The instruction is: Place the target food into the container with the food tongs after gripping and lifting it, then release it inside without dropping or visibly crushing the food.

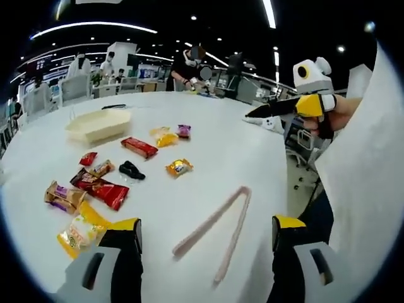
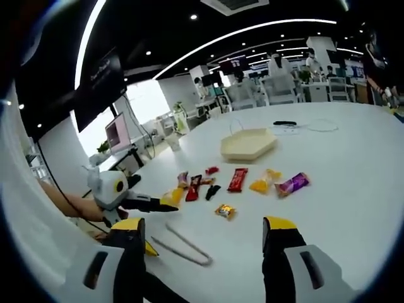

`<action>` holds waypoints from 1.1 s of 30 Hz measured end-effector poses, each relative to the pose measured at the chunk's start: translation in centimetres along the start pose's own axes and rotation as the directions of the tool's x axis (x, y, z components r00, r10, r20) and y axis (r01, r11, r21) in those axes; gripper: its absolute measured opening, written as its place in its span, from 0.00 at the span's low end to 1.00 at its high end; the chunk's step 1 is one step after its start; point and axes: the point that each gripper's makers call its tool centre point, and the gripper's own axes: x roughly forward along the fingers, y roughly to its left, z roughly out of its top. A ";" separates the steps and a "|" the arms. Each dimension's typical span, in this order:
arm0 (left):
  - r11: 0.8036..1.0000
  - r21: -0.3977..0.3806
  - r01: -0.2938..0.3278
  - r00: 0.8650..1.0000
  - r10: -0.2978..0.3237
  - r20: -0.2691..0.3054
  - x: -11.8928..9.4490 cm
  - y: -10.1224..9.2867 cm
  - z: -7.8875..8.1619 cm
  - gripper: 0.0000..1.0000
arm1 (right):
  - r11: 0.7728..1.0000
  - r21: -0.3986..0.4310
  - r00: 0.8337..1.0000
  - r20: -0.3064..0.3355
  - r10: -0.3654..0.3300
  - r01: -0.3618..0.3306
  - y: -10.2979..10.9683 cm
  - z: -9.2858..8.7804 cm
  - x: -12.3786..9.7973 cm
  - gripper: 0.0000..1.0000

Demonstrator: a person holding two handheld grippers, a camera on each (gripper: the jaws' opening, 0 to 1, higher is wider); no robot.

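Observation:
Pink food tongs point(image 1: 214, 228) lie flat on the white table point(image 1: 214, 145), between my left gripper's point(image 1: 206, 222) wide-open jaws and not held. Left of them are several wrapped snacks: a gold candy point(image 1: 179, 167), a red bar point(image 1: 139, 147), a yellow packet point(image 1: 165, 137), a purple one point(image 1: 184, 130) and a black piece point(image 1: 131, 170). A cream container point(image 1: 98, 124) stands behind them, with nothing visible inside. My right gripper point(image 2: 203, 225) is open in the air over the table, with the tongs point(image 2: 183, 246) below it and the container point(image 2: 248, 144) farther off.
A large red pack point(image 1: 101, 189) and a yellow pack point(image 1: 82, 230) lie near the left jaw. The table's edge curves down at the right point(image 1: 278, 189). A cable point(image 2: 303, 126) lies behind the container. People and chairs fill the office behind.

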 end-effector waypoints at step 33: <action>0.975 0.223 0.012 0.999 -0.003 -0.043 0.2 -0.2 -2.1 0.36 | 0.998 0.052 0.999 0.014 -0.037 0.036 -0.6 -0.7 -0.7 0.76</action>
